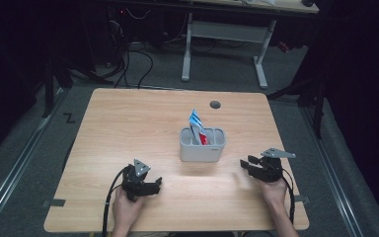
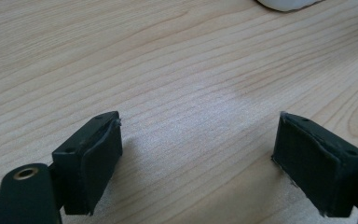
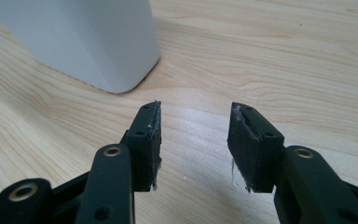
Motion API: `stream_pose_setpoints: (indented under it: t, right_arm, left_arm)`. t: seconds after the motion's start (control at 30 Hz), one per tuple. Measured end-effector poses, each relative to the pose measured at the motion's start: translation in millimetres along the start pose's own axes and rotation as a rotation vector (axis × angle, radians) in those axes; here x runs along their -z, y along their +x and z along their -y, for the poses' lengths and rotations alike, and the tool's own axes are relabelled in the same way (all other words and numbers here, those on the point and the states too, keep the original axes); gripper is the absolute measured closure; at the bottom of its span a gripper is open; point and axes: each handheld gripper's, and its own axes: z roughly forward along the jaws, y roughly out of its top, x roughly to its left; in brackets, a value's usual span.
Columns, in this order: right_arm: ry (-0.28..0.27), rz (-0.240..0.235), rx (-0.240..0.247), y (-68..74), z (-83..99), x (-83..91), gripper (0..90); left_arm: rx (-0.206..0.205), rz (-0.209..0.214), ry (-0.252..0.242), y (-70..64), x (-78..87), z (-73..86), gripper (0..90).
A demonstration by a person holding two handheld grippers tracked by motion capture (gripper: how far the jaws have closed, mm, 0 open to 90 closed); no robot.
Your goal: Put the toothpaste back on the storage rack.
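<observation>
The left tongs (image 1: 154, 185) rest low over the bench (image 1: 128, 128) with their jaws spread wide and nothing between them; in the left gripper view only bare wood grain lies between the pads. The right tongs (image 1: 246, 165) are also parted, more narrowly, and empty, pointing toward the grey holder (image 1: 202, 145), whose rounded corner (image 3: 98, 46) stands just ahead and to the left of them in the right gripper view. The holder sits between the two tongs and a little beyond them, nearer the right pair. From one of its compartments a blue-and-white packet (image 1: 195, 122) sticks up tilted, with something red (image 1: 203, 139) beside it, too small to identify. The packet looks light, thin and soft, likely to bend or crumple under a hard squeeze, and its film may be slippery. The best hold seems to be the free upper edge above the rim, pinched flat across its faces, with the holder steadied, since it may tip or slide.
</observation>
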Motion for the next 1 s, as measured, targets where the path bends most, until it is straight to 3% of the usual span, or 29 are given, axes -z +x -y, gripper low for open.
stream_pose_setpoints:
  t: [1.0]
  right_arm:
    - [0.075,0.011,0.103,29.6,4.4,-38.5,51.0]
  left_arm:
    - [0.001,-0.001,0.000,-0.1,0.0,0.0,15.7]
